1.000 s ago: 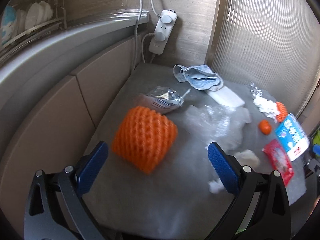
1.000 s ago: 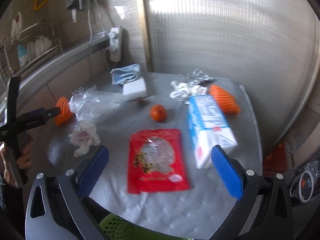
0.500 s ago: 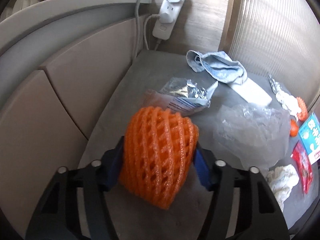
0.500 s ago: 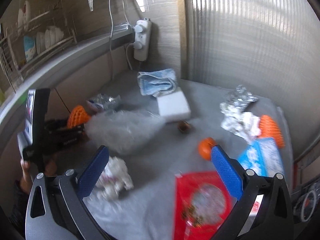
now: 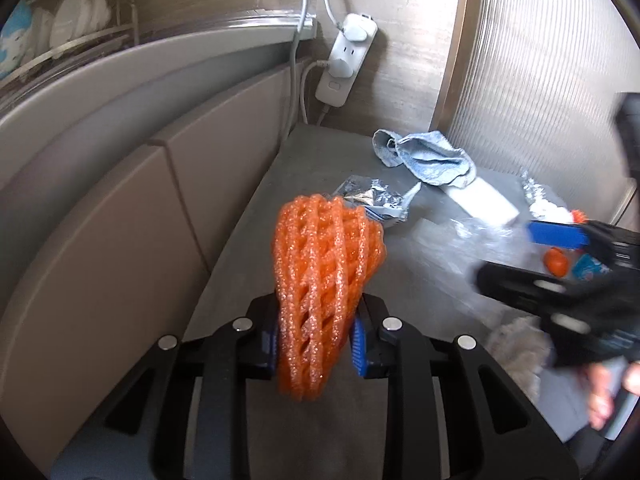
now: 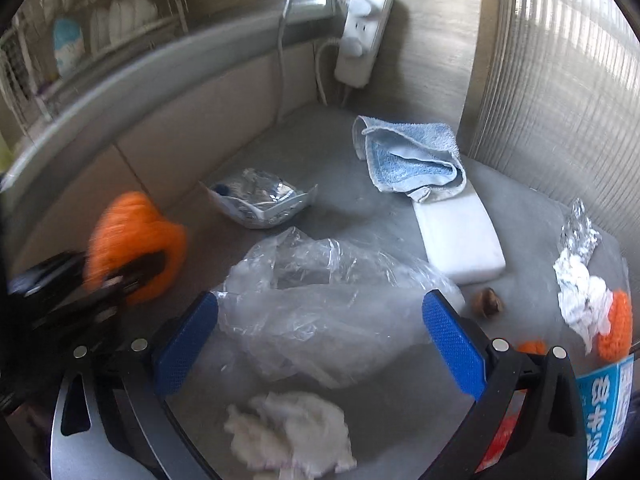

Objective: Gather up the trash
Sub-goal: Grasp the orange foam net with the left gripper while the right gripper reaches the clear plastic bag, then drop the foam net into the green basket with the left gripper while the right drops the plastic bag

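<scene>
Got the orange foam net [image 5: 324, 280] squeezed in the left gripper [image 5: 316, 344], lifted clear. Right gripper [image 6: 320, 344] wide open around the plastic bag [image 6: 320, 304]. Next, probably just close gently.

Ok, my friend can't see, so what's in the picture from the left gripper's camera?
The left gripper is squeezing an orange foam net and holding it above a grey countertop. Behind lie a blue towel and a torn foil wrapper; the right gripper blurs in at the right.

Our count of what lies on the desk [image 6: 304, 152]

Ahead of the right claw [image 6: 320, 336] we count two orange foam nets [image 6: 132, 240] [image 6: 618, 326], two foil wrappers [image 6: 260, 198] [image 6: 580, 236], one clear bag [image 6: 320, 300], one towel [image 6: 412, 160], one white block [image 6: 460, 236].
</scene>
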A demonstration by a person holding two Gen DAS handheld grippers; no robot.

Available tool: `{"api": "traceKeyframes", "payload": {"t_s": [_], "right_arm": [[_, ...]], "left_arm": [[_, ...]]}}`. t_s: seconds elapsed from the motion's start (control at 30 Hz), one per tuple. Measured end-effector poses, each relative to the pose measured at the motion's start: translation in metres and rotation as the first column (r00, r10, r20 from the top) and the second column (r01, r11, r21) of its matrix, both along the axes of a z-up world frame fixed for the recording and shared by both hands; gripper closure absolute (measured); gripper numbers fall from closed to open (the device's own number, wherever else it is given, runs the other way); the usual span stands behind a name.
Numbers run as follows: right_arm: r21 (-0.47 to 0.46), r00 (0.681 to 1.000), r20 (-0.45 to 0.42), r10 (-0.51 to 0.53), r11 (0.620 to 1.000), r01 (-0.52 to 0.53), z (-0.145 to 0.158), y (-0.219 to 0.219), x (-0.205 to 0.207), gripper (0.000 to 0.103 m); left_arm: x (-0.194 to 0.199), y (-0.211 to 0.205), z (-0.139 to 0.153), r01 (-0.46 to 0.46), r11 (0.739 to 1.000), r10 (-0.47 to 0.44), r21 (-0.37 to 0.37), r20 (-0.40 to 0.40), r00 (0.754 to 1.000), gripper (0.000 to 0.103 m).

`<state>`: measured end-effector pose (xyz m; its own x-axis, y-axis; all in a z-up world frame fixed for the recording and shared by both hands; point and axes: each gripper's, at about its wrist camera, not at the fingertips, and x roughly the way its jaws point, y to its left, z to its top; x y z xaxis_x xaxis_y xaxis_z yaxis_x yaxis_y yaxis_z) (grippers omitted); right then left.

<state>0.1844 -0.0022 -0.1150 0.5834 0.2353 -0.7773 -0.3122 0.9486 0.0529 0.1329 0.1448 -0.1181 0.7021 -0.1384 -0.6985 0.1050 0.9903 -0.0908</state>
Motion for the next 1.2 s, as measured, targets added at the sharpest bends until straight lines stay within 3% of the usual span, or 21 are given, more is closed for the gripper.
{"api": "traceKeyframes", "payload": {"t_s": [0.07,0.13,0.17,0.23,0.33,0.57,0.7,0.83,1.03,1.2], "right_arm": [[-0.015,1.000,-0.002,0.000,1.000,0.000,-0.003,0.004,0.004,0.011],[0.007,0.999,-0.029,0.021,1.000,-0.020,-0.005,0.004,0.006,0.038],[0.020,0.999,-0.039,0.026,0.999,-0.025,-0.005,0.005,0.007,0.044],[0.031,0.998,-0.046,0.033,0.999,-0.031,-0.005,0.005,0.006,0.066],[0.072,0.998,-0.038,0.044,0.997,-0.041,0.002,0.002,0.000,0.083],[0.136,0.995,0.098,0.034,0.990,-0.048,0.056,-0.020,-0.049,0.086],[0.167,0.986,0.163,0.026,0.984,-0.054,0.085,-0.047,-0.108,0.086],[0.179,0.986,0.165,0.010,0.983,-0.040,0.088,-0.076,-0.169,0.086],[0.172,0.997,0.061,-0.052,0.984,0.041,0.052,-0.123,-0.254,0.084],[0.212,0.995,-0.072,-0.071,0.974,0.085,0.003,-0.148,-0.301,0.084]], "left_arm": [[-0.014,0.003,0.006,-0.001,1.000,0.001,-0.018,0.005,1.000,0.077],[-0.026,0.003,0.011,-0.003,1.000,0.004,-0.020,0.016,1.000,0.077],[-0.031,0.003,0.013,-0.003,1.000,0.003,-0.025,0.018,1.000,0.077],[-0.045,0.003,0.021,0.001,0.999,0.000,-0.039,0.031,1.000,0.077],[-0.060,0.000,0.029,0.003,0.999,-0.001,-0.037,0.045,0.999,0.077],[-0.107,-0.021,0.054,0.099,0.994,-0.095,-0.047,0.083,0.992,0.077],[-0.141,-0.046,0.060,0.210,0.976,-0.206,-0.050,0.080,0.975,0.076],[-0.180,-0.081,0.047,0.382,0.918,-0.382,-0.105,0.014,0.924,0.075],[-0.224,-0.128,-0.002,0.537,0.831,-0.554,-0.144,-0.125,0.823,0.074],[-0.246,-0.159,-0.044,0.575,0.807,-0.589,-0.133,-0.236,0.773,0.069]]}}
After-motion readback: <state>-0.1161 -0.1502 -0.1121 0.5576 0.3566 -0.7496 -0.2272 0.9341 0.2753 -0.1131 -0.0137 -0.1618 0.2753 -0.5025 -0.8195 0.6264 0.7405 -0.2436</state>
